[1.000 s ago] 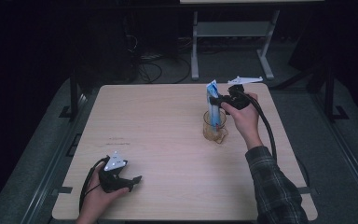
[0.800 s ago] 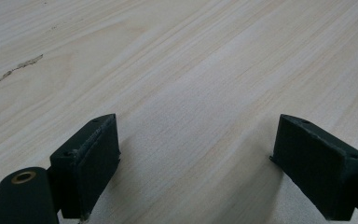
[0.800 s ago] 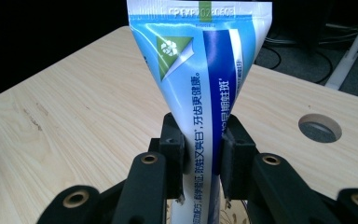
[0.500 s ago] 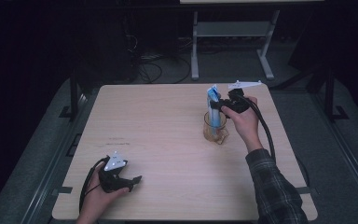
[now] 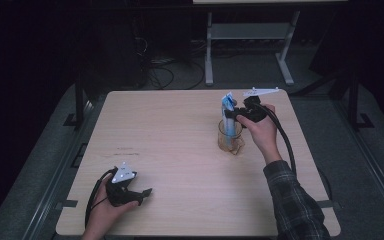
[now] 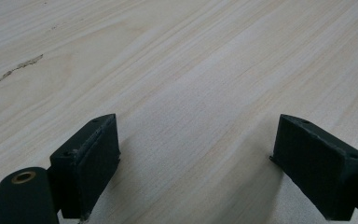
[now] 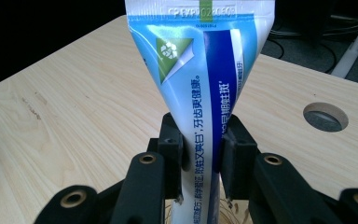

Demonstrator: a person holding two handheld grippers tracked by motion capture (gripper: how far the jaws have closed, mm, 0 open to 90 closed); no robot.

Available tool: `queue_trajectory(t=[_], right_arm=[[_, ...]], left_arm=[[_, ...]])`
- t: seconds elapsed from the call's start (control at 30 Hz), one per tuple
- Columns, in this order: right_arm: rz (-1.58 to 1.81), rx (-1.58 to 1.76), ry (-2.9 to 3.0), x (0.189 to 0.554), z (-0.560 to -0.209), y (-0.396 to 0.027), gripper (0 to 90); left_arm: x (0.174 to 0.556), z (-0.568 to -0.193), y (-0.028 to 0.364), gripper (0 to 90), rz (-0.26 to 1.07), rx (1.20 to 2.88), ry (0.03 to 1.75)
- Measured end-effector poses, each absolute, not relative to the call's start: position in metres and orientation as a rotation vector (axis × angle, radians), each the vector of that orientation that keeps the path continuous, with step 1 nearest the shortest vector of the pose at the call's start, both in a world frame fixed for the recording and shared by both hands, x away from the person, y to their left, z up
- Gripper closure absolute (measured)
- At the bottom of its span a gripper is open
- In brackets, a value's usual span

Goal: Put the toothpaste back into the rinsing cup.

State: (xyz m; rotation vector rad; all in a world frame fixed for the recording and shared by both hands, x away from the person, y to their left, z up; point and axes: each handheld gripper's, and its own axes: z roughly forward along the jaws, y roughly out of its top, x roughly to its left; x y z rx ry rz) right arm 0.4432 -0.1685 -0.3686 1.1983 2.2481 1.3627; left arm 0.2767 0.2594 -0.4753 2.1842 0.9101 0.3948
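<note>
Because the wooden surface (image 5: pixel 180 150) is bare apart from one glass and the two tools, all the work gathers at its far right part, where a person's right hand (image 5: pixel 257 131) has room to come in from above. The clear glass cup (image 5: pixel 228 136) stands upright there, well back from the edges, which I take to be a steady spot for standing something tall inside it. Over it the right gripper (image 5: pixel 232 114) is turned to point across the cup's mouth, its jaws pinching a blue and white toothpaste tube (image 7: pixel 205 88) at the narrower part below the flat crimped end. The tube hangs nearly upright, crimp up, its lower end down inside the cup; held that way it can be guided straight down or lifted straight out. How deep it sits I cannot tell.

The left gripper (image 5: pixel 145 192) rests at the near left corner, well apart from the cup, its jaws spread wide over bare wood with nothing between them, probably parked there to leave the other hand free.
</note>
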Motion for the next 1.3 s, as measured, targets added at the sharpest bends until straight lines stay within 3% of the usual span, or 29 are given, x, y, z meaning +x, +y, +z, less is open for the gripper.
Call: queue_trajectory(t=[0.23, 0.53, 1.3], right_arm=[[1.367, 1.182, 2.259, 0.443, -0.368, -0.166, 68.5], [1.354, 1.202, 2.250, 0.443, -0.370, -0.166, 44.1], [1.361, 1.161, 2.234, 0.417, -0.362, -0.174, 40.8]], left_arm=[[0.277, -0.475, 0.259, 13.2, 0.395, 2.184, 0.910], [0.277, -0.475, 0.259, 13.2, 0.396, 2.184, 0.911], [0.276, -0.475, 0.259, 13.2, 0.395, 2.185, 0.909]])
